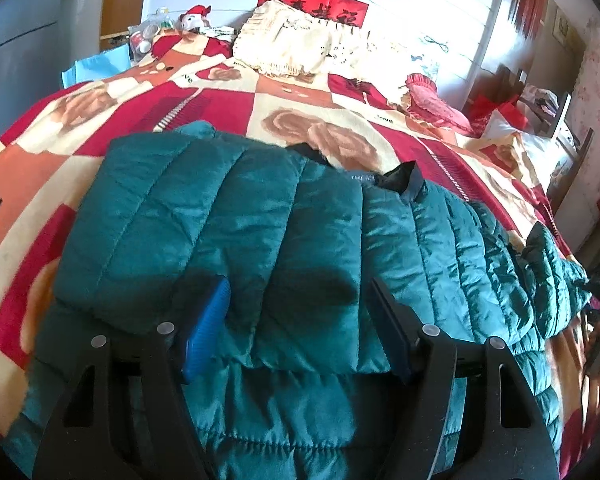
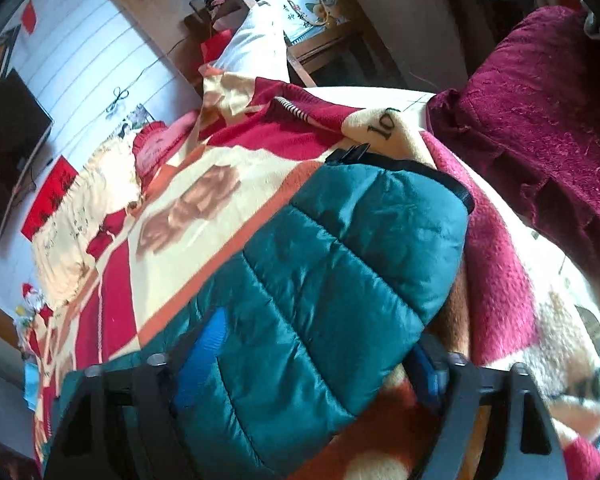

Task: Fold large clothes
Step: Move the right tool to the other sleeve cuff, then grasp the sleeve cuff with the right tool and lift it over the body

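With the teal puffer jacket (image 1: 260, 220) spread on the bed (image 1: 220, 100), left gripper (image 1: 300, 320) jaws parted over it and right gripper (image 2: 316, 356) jaws straddling a sleeve, slippery padding could easily be lost mid-fold.

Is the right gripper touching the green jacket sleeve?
Touching. The right wrist view shows the sleeve lying between the right gripper's fingers, covering the lower pad and lying against the upper blue one.
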`<state>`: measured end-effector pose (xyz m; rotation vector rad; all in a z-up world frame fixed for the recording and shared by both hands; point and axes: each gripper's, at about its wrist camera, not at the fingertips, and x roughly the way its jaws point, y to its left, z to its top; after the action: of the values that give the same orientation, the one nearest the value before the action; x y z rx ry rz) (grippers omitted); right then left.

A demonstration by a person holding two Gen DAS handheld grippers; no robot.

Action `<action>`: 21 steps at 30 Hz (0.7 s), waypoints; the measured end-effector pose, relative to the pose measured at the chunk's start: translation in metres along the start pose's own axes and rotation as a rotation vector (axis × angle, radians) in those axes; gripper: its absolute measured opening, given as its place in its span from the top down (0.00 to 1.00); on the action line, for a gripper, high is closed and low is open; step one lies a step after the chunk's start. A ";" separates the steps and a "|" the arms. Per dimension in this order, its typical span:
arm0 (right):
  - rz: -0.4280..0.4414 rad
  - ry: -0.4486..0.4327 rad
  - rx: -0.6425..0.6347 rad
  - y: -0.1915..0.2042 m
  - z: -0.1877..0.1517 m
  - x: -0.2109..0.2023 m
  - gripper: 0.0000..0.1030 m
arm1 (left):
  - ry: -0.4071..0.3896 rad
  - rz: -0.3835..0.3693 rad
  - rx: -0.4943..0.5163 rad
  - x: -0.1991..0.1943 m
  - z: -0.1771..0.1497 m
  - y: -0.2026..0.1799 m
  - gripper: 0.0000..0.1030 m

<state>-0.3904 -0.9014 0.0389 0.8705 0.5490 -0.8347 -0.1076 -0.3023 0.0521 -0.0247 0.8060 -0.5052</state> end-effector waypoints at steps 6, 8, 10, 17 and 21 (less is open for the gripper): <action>0.062 0.004 0.026 -0.008 0.005 -0.003 0.84 | -0.009 0.002 -0.005 -0.010 0.007 0.001 0.32; 0.114 -0.011 0.016 -0.003 0.007 -0.016 0.86 | -0.012 -0.007 -0.012 -0.015 0.005 0.003 0.32; 0.168 -0.024 -0.001 0.004 0.009 -0.030 0.89 | -0.015 -0.010 -0.012 -0.019 0.003 0.004 0.32; 0.400 -0.020 -0.033 0.042 0.006 -0.086 0.90 | -0.021 -0.028 -0.006 -0.036 -0.001 0.004 0.32; 0.477 0.007 -0.096 0.075 -0.011 -0.111 0.90 | -0.045 -0.035 -0.003 -0.051 0.001 0.008 0.32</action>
<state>-0.3930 -0.8190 0.1455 0.8689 0.3610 -0.3682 -0.1328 -0.2730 0.0858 -0.0531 0.7631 -0.5344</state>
